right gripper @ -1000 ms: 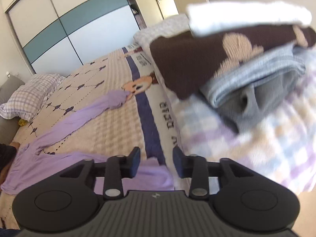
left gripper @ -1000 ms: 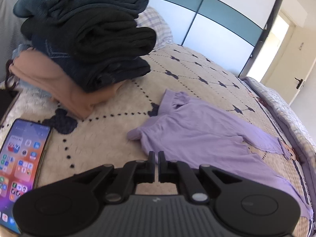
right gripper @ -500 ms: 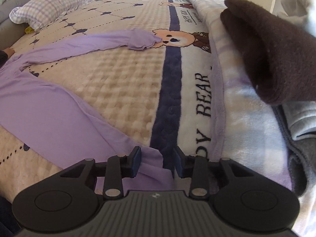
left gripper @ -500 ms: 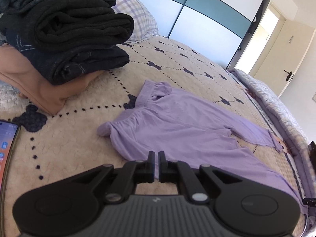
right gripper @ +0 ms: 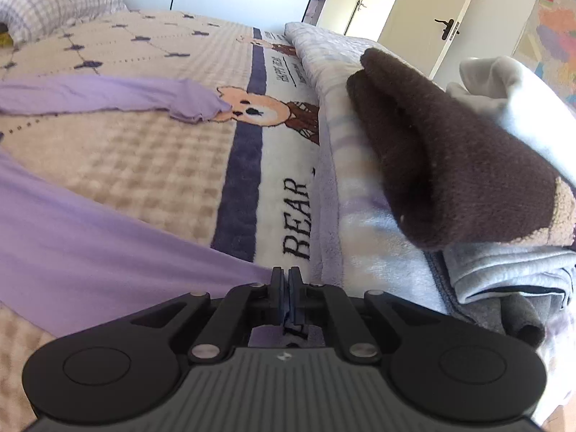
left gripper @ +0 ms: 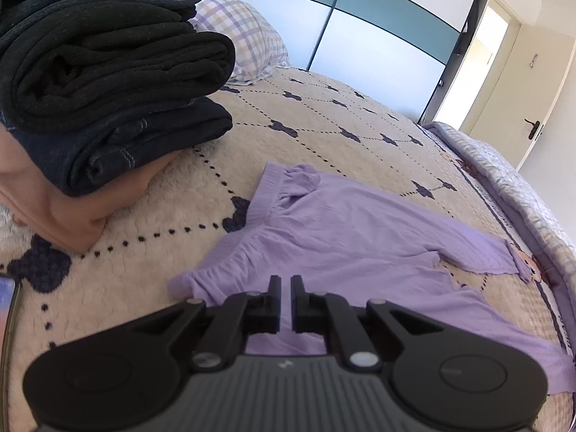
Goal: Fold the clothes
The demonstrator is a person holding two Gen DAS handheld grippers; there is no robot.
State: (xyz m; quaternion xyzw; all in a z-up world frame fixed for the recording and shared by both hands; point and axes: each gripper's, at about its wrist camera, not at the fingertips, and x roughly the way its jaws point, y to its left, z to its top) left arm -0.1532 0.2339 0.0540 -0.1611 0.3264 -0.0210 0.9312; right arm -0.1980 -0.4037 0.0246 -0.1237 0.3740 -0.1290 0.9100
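1. Bedroom, and a quilted blanket (left gripper: 306, 136) on the bed serves as the folding surface. Low over it, the left gripper (left gripper: 284, 280) is opening its jaws. They stand only a slit apart, with cloth showing behind the gap but nothing pinched between them.
2. Over on the other side, the right gripper (right gripper: 285, 270) has its jaws pressed together. Lilac cloth tapers right into the tips, so it looks clamped on the hem of the near leg.
3. Between the two lie the trousers (left gripper: 360, 237), spread flat on the blanket. The waistband is by the left gripper and both legs run out towards the right one. That probably explains the split: one tool for the waist end, one for the leg end.
4. From the right wrist, the far leg (right gripper: 108, 93) lies well apart from the near one, its cuff resting on the bear print. The legs look not yet laid together, so the fold seems barely begun.
5. Just beyond the waistband stands a stack (left gripper: 108, 72) of folded dark clothes, probably where finished items go.
6. Past the held hem, a heap (right gripper: 450, 165) of brown, white and grey pieces sits on a checked throw.
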